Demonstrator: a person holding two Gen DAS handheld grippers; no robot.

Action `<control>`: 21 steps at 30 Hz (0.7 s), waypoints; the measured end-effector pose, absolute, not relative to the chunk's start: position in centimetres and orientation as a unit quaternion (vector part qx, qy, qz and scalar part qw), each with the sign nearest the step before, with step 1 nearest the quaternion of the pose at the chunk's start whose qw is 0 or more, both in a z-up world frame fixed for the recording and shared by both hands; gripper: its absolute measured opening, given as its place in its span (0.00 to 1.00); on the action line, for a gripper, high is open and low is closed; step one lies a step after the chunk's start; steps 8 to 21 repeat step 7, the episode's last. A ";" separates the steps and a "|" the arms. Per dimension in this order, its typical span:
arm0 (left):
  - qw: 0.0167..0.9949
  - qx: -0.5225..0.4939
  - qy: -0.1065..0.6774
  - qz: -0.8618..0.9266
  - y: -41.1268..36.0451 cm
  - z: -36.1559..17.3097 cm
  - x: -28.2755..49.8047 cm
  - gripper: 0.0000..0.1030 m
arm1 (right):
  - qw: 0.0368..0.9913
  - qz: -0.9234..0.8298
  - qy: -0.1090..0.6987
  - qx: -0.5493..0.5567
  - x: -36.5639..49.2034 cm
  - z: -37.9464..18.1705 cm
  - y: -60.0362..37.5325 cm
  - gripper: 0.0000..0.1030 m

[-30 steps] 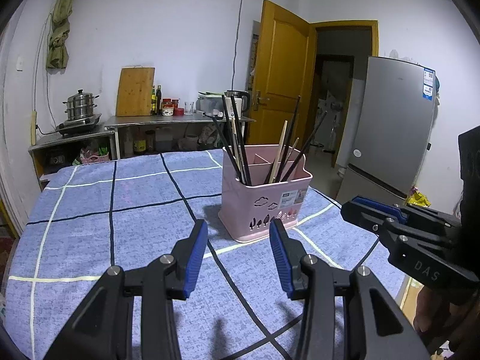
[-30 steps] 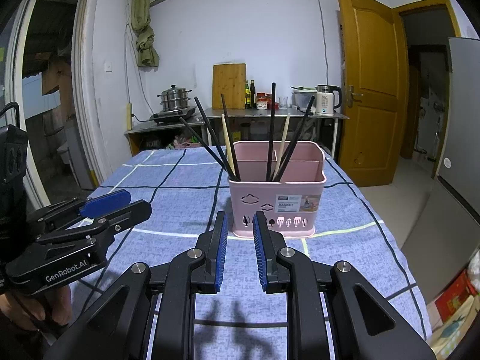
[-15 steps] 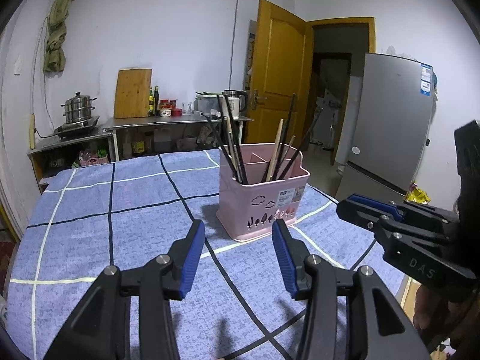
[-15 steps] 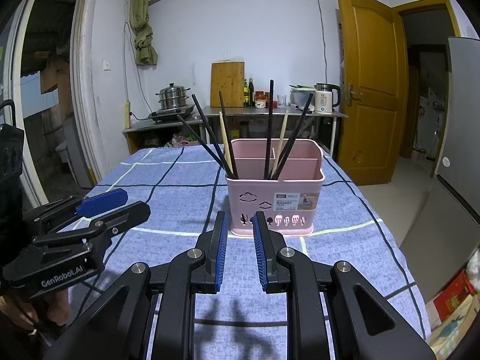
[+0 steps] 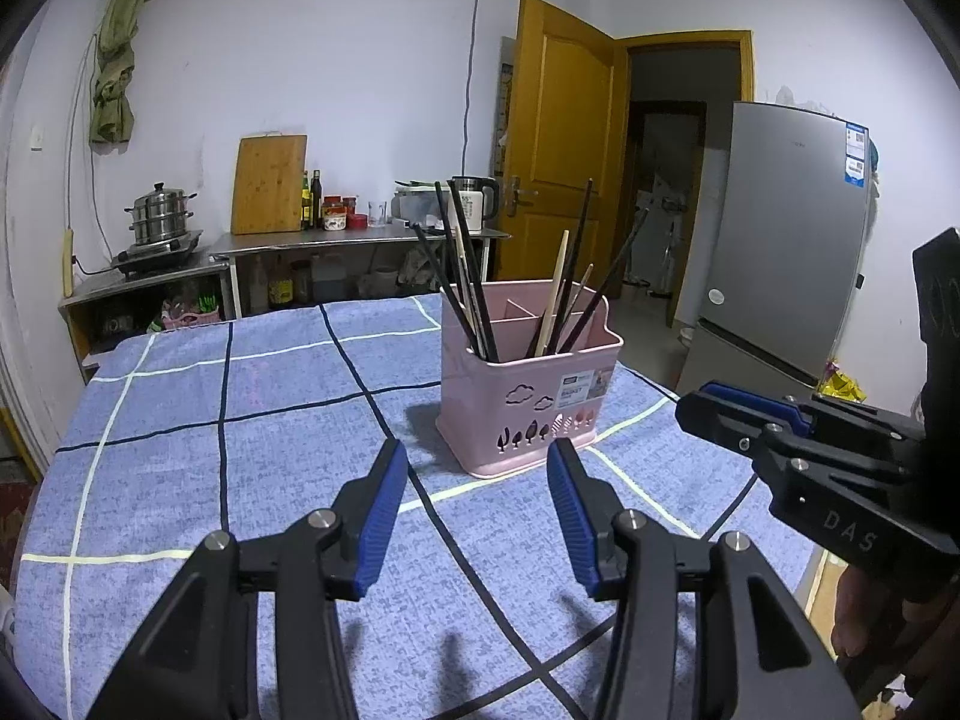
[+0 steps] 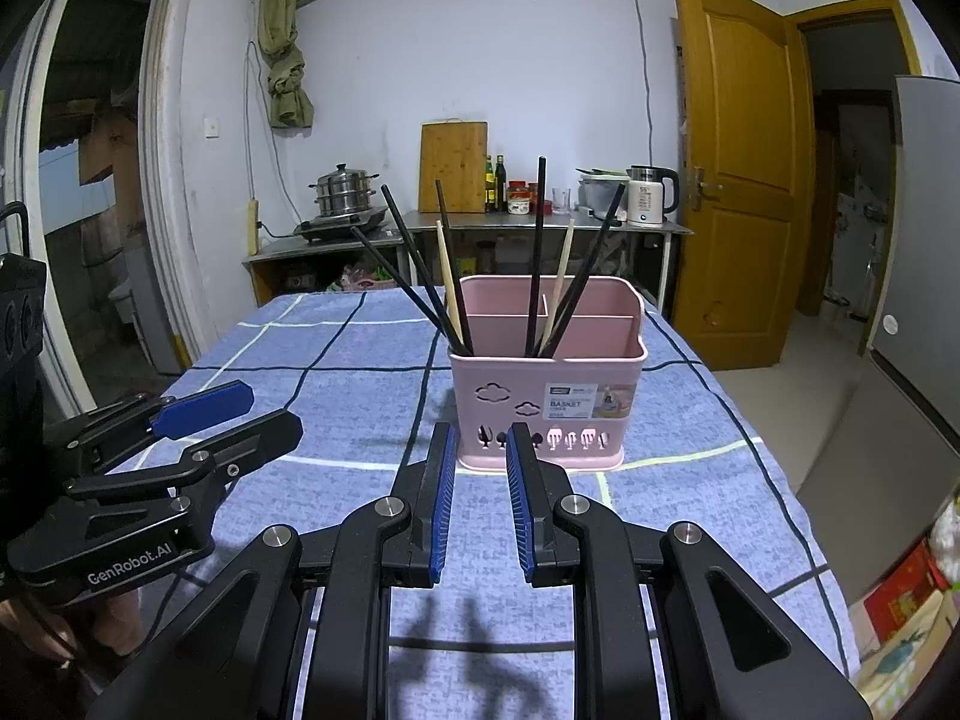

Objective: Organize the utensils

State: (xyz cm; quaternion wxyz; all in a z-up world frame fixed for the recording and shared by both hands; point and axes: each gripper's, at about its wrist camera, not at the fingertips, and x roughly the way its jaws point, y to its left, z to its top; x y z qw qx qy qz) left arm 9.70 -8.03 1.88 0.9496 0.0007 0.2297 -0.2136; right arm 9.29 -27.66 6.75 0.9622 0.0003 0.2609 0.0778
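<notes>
The pink basket (image 6: 547,384) stands on the blue checked cloth (image 5: 240,450) straight ahead of both tongs, just past their tips. Dark chopsticks (image 6: 537,252) and pale wooden ones (image 6: 447,282) lean in its front compartments, fanned out and crossing; the back compartment looks empty.

The left tongs (image 5: 474,474) are spread wide and hold nothing. The right tongs (image 6: 477,462) stand narrowly parted, also empty, with their tips near the basket's foot.

The chopsticks are probably light, stiff and thin, the dark ones likely smooth and apt to slip or swivel in the pads. A pinch on the upper shaft, well above the rim, seems best, followed by a straight lift. The basket itself looks like light plastic and may slide or tip if a stick is dragged sideways.

Neighbouring sticks crowd each other, so closing on one could catch another. The cloth between tongs and basket is bare. The counter (image 6: 540,225) with kettle (image 6: 651,195) and bottles lies far beyond.
</notes>
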 end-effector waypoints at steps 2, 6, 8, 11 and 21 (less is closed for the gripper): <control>0.949 0.000 0.230 -0.213 -8.0 1.8 9.7 0.49 | 0.962 0.077 0.261 0.000 9.3 6.8 -27.6 0.18; 0.949 -0.006 0.233 -0.213 -7.8 1.7 9.9 0.49 | 0.962 0.077 0.261 0.000 9.3 6.8 -27.6 0.17; 0.948 -0.008 0.234 -0.214 -7.8 1.7 9.9 0.49 | 0.962 0.077 0.261 0.000 9.3 6.8 -27.6 0.17; 0.948 -0.008 0.234 -0.214 -7.8 1.7 9.9 0.49 | 0.962 0.077 0.261 0.000 9.3 6.8 -27.6 0.17; 0.948 -0.008 0.234 -0.214 -7.8 1.7 9.9 0.49 | 0.962 0.077 0.261 0.000 9.3 6.8 -27.6 0.17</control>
